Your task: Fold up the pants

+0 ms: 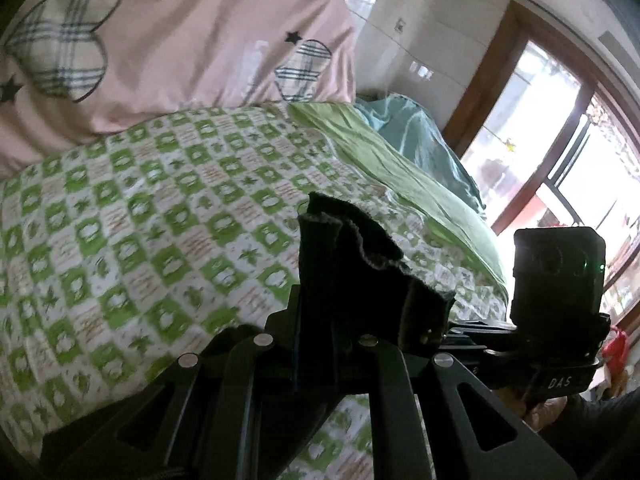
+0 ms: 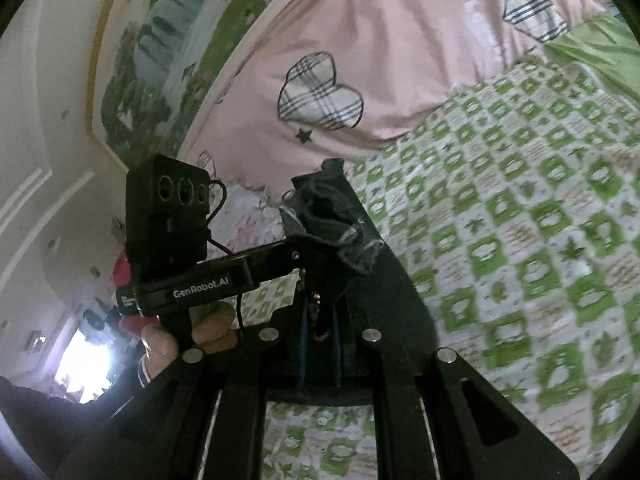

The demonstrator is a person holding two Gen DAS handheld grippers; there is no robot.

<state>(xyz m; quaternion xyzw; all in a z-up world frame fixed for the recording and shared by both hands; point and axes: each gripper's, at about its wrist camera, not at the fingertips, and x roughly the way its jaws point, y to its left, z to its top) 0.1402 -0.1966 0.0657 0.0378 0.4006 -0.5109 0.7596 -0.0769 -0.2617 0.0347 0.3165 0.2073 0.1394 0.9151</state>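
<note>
The pants are dark, near-black cloth. In the left wrist view a bunched edge of the pants [image 1: 352, 256] sticks up between the fingers of my left gripper [image 1: 320, 312], which is shut on it and holds it above the bed. In the right wrist view my right gripper [image 2: 324, 264] is shut on another bunched edge of the pants [image 2: 328, 220], with a grey hem showing, also lifted off the bed. The two grippers are close side by side: each view shows the other gripper's camera block. The rest of the pants hangs out of sight below.
A green-and-white checked bedspread [image 1: 160, 220] covers the bed below. A pink duvet with plaid hearts [image 1: 180, 40] is piled at the far side. A plain green sheet [image 1: 380, 160] and teal cloth [image 1: 420, 136] lie by the window [image 1: 560, 140].
</note>
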